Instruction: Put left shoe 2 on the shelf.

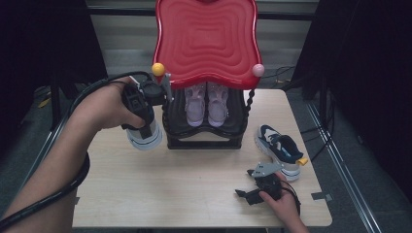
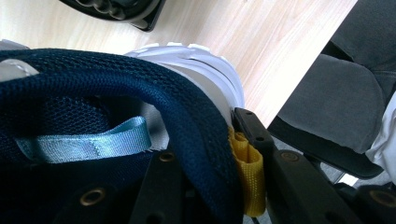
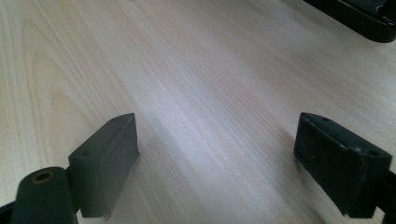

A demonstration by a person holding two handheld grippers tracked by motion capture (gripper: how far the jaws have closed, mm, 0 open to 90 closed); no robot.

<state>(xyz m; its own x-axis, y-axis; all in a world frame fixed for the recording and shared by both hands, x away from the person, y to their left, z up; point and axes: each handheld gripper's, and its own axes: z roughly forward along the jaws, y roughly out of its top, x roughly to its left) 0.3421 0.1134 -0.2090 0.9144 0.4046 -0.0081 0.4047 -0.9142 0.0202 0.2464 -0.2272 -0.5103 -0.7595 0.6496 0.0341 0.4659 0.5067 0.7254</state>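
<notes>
My left gripper (image 1: 142, 108) hangs in the air just left of the shoe rack, shut on a navy mesh shoe (image 1: 145, 137) with a white sole. In the left gripper view its jaws (image 2: 210, 144) pinch the shoe's heel collar (image 2: 187, 107), with the yellow pull tab (image 2: 250, 172) beside the outer jaw and a light blue loop (image 2: 88, 142) inside the shoe. The matching navy shoe (image 1: 278, 148) lies on the table at the right. My right gripper (image 1: 246, 195) rests low near the front edge, open (image 3: 215, 140), with bare wood between its fingers.
The black rack (image 1: 204, 141) stands at the back middle of the table (image 1: 194, 184), with a pair of pink shoes (image 1: 206, 104) on its lower shelf under a red wavy top (image 1: 206, 39). Dark curtains flank the table. A grey seat (image 2: 336, 98) lies below the table's edge.
</notes>
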